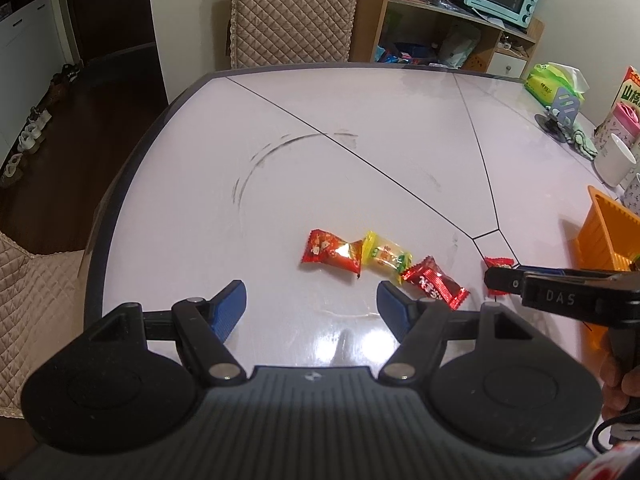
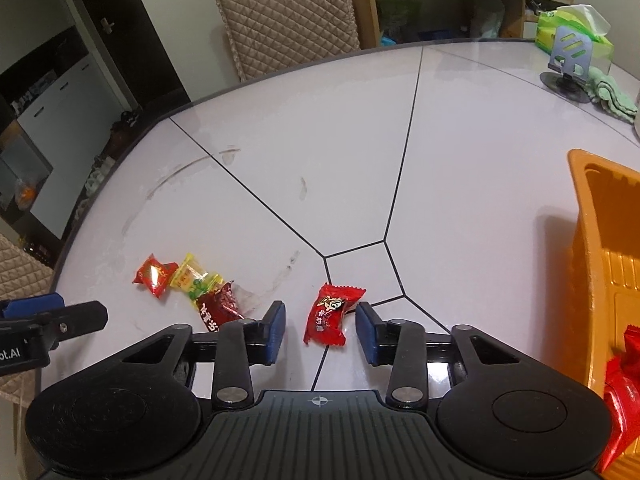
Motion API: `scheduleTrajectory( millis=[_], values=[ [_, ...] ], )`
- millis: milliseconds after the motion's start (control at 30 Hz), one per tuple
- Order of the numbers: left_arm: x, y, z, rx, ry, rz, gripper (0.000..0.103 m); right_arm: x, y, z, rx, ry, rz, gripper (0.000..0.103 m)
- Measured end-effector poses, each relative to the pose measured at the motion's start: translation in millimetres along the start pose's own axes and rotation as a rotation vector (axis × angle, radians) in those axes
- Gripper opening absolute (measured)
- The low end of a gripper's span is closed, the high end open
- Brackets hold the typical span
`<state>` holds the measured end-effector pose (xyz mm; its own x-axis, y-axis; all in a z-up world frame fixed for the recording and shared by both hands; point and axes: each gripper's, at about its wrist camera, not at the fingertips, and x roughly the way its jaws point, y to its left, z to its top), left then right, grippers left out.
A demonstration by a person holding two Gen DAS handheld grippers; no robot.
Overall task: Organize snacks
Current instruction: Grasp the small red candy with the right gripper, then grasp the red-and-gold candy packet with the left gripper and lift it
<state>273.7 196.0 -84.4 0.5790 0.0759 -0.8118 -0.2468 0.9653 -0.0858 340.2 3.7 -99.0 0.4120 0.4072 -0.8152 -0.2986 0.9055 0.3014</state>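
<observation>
Three wrapped candies lie in a row on the white table: a red one, a yellow one and a dark red one. My left gripper hangs open just short of them, with nothing between its pads. A fourth candy, red with a cartoon face, lies between the pads of my right gripper. There is a gap on its left side, so the pads do not clamp it. An orange tray at the right holds red wrappers.
A green tissue pack, a grey phone stand and a green cloth sit at the far right. White cups stand behind the tray. A quilted chair is at the far edge, and the table's rim curves down the left.
</observation>
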Motion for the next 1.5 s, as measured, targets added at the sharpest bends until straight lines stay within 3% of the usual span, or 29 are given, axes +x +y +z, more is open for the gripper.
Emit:
scheduleTrajectory(
  millis=[133,233,333,867,1167,1500],
  values=[
    [5,-1,1,0.006,-0.001,-0.003,0.069,5,0,-1,-0.003,-0.003,-0.013,0.033],
    [9,-2,2,0.018,-0.004,-0.001,0.069,9,1,-1,-0.023,-0.002,-0.026,0.022],
    [15,-3,4,0.031,-0.002,0.001,0.069,10,0,-2,-0.038,-0.010,-0.033,0.019],
    [59,-6,17,0.084,0.011,0.046,0.069,-4,-11,3,0.008,-0.031,-0.034,0.018],
    [53,23,13,0.068,0.010,0.082,0.068,-4,-13,5,0.027,-0.031,-0.039,0.018],
    [50,13,24,0.142,-0.036,0.017,0.061,-8,-14,7,0.031,-0.038,-0.038,0.018]
  ],
)
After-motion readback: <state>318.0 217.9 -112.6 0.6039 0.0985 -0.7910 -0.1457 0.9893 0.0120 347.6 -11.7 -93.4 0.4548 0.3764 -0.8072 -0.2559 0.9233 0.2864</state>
